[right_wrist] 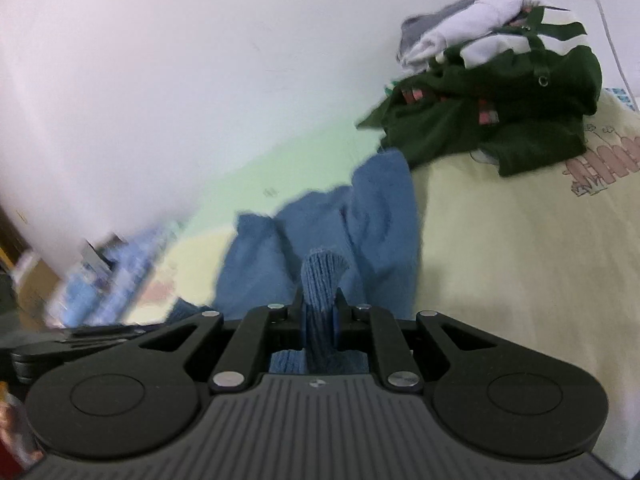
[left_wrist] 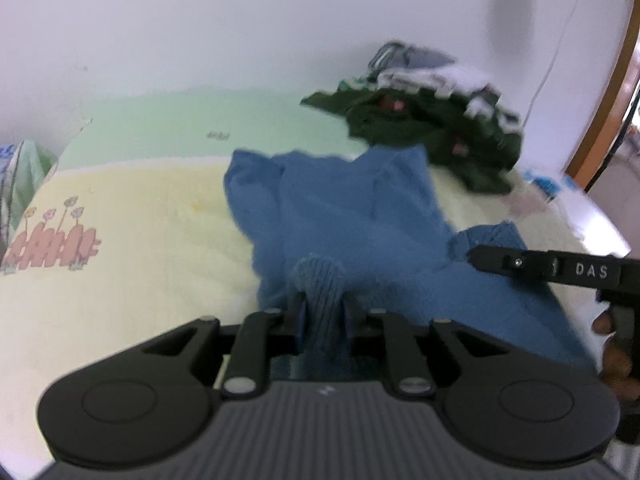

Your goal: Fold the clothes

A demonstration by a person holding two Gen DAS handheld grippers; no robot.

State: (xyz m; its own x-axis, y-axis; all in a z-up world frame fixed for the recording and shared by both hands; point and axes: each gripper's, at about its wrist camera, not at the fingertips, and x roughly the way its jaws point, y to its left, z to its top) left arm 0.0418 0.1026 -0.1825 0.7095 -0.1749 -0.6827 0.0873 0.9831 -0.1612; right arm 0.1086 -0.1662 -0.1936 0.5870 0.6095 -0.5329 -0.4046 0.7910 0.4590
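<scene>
Blue sweater (left_wrist: 352, 216) stretched lengthwise straight ahead on the bed (left_wrist: 140, 208), ribbed hem pinched in left claw (left_wrist: 323, 312) and right claw (right_wrist: 319, 308), side by side.

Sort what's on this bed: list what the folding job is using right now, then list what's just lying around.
In use:
- blue knit sweater, spread on the bed
- left gripper, clamped on its ribbed edge
- right gripper, clamped on another ribbed edge

Lying about:
- dark green garment heaped by the wall
- white and grey clothes on top of it
- yellow bedsheet
</scene>
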